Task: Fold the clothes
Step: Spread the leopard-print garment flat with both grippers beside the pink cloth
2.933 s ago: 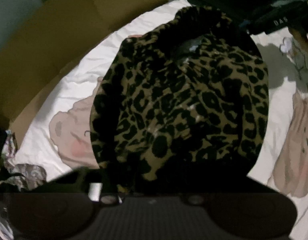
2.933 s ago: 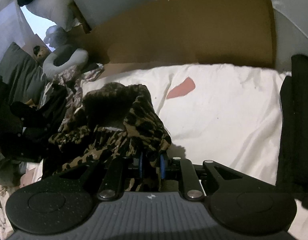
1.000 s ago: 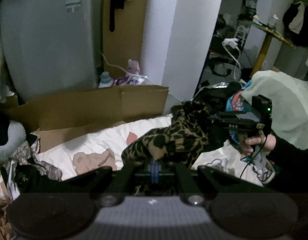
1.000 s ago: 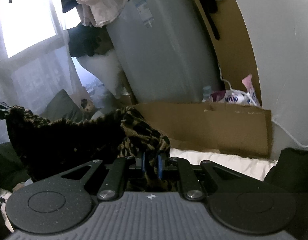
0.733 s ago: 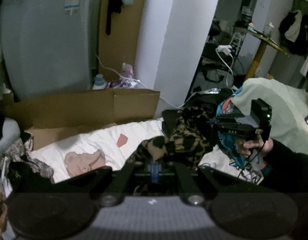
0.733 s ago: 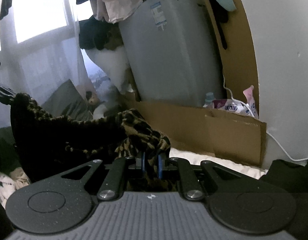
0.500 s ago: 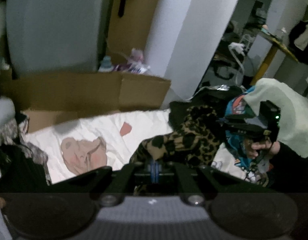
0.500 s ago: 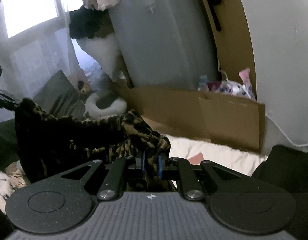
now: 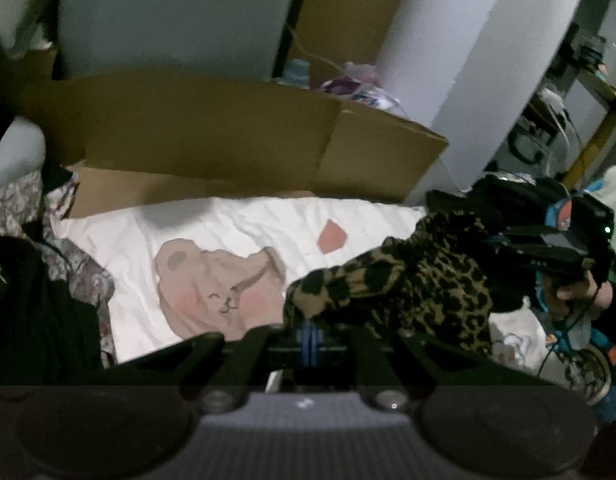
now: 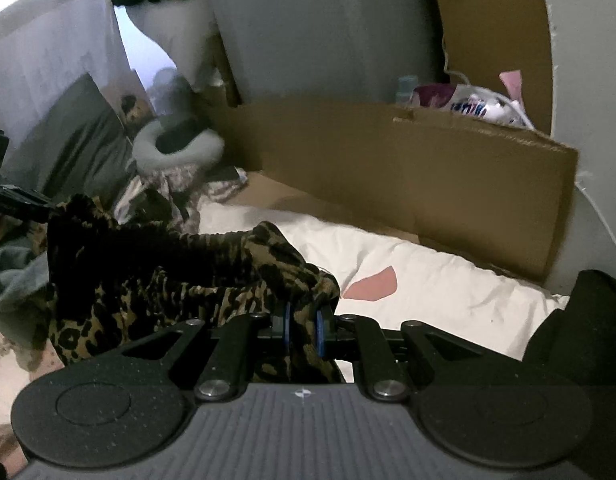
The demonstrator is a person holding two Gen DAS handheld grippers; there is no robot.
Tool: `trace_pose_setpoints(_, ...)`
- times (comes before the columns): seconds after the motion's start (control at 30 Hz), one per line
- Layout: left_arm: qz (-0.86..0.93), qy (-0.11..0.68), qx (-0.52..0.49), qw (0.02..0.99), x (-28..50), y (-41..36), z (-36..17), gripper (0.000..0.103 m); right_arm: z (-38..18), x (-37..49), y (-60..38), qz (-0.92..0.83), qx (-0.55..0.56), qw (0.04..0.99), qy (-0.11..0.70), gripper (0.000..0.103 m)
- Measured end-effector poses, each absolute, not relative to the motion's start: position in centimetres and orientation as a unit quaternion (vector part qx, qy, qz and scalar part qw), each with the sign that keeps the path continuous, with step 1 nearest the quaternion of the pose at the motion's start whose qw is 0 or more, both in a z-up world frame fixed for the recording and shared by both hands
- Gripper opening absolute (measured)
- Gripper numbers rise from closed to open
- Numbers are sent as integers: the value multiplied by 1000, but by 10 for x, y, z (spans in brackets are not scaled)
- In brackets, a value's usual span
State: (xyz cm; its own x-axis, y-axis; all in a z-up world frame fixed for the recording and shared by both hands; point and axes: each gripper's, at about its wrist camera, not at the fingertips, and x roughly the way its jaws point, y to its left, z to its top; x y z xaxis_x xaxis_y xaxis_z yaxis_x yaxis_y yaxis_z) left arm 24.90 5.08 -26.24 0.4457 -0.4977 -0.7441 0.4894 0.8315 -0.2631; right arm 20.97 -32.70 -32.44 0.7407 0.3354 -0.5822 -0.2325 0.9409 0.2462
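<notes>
Your left tool (image 9: 310, 338) and right tool (image 10: 301, 322) both clamp the floppy, fuzzy leopard-print jacket (image 9: 408, 284) stretched above the bed (image 9: 235, 224), so hold the top edge since it'll sag.

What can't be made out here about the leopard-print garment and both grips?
- Left wrist: left gripper pinch point, buried under leopard-print garment.
- Right wrist: garment's lower part, hidden behind right gripper.
- Both views: garment type, bunched and dark.
- Left wrist: pale printed bed sheet motion-blurred.
</notes>
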Motion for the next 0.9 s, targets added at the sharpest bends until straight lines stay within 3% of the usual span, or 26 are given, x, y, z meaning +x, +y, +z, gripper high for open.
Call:
trace_pose_setpoints(0.33,-253,445,-55,857,284,72,-321,2,-350,268,-318,167,30,915,365,12)
trace_pose_setpoints(0.7,-217,474,-73,850,335,83,-387,2,-415,336,-311,160,13,891,424,11)
trace_pose_setpoints(0.8,-198,485,-64,849,343,86,-401,9,-429,343,-311,148,9,886,439,14)
trace_pose_setpoints(0.9,-164,484,-51,858,346,92,-406,18,-434,346,-315,125,18,887,445,23)
